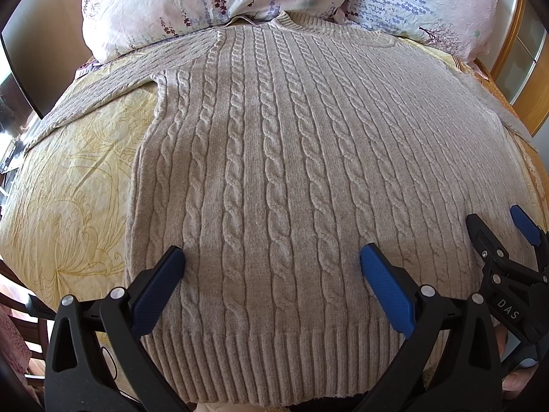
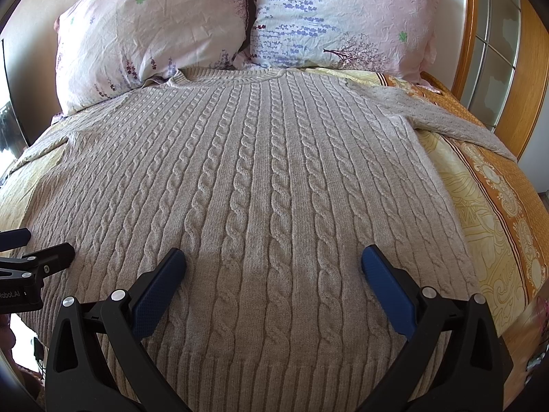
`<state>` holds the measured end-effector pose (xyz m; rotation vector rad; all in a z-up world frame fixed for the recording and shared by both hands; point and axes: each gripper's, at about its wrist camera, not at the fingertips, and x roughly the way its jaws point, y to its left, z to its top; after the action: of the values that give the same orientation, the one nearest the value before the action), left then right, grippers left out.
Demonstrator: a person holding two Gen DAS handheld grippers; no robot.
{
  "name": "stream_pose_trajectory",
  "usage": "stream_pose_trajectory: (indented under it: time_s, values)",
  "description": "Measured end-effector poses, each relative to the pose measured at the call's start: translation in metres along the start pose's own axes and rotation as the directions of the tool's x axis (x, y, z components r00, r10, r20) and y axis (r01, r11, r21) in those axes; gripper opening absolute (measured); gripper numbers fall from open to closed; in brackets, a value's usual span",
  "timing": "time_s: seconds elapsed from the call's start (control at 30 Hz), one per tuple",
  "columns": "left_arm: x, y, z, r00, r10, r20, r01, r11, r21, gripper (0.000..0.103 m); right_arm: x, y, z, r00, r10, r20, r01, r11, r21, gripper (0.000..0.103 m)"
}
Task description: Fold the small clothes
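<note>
Closest to each lens are the blue-padded fingers: the left gripper (image 1: 272,257) and the right gripper (image 2: 273,257) both hover just above the ribbed hem with jaws spread wide, nothing between them. The beige cable-knit sweater (image 1: 291,158) lies flat, front up, on the yellow patterned bedspread (image 1: 75,178), collar up against two floral pillows (image 2: 147,34). The left view gets the left sleeve (image 1: 113,75) stretched out sideways, plus the right gripper poking in at the edge. The right view gets the other sleeve (image 2: 446,120) and the wooden headboard frame (image 2: 525,79). Whether any pad actually touches the knit, hard to say.
</note>
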<state>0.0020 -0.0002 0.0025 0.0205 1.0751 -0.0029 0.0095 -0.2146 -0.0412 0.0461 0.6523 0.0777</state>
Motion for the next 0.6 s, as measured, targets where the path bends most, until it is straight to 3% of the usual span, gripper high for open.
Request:
stream_pose_trajectory:
  time_s: [0.6]
  values:
    - [-0.0006, -0.0005, 0.0008, 1.0, 0.0, 0.002, 0.0, 1.0, -0.004, 0.101, -0.003, -0.0009, -0.0004, 0.999, 0.031, 0.012, -0.03, 0.999, -0.027, 0.102]
